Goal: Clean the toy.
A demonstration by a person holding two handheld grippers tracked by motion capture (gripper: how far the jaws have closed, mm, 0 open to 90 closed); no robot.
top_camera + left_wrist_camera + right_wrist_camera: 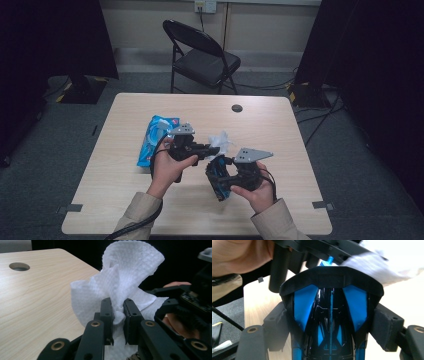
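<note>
The left gripper [117, 312] pinches a bunched white wipe [120, 282] between its jaws; the cloth fans out above the pads and hangs free of the bench [37, 302]. The right gripper [329, 322] has its jaws spread wide and pressed against the two sides of a black-and-blue computer mouse [329, 310], holding it clear of the bench top. In the high view both grippers meet over the middle of the bench, the wipe [220, 140] just above the mouse [219, 176], and a blue wipe packet [156, 137] lies flat to the left.

Judged step: wiping the mouse.

1. Keep the right grip steady; the pads bear on smooth, curved flanks, so any twist could let the mouse slip.
2. Present the loose fan of the wipe to the shell, not the jaw tips, so hard plastic does not scrape it.
3. Stroke along the length of the shell with light pressure, away from the right pads.
4. Maintain the pinch on the wipe; the bunch is narrow and could pull out if it drags.
5. Rotate the mouse between strokes to expose the recessed blue panels.
</note>
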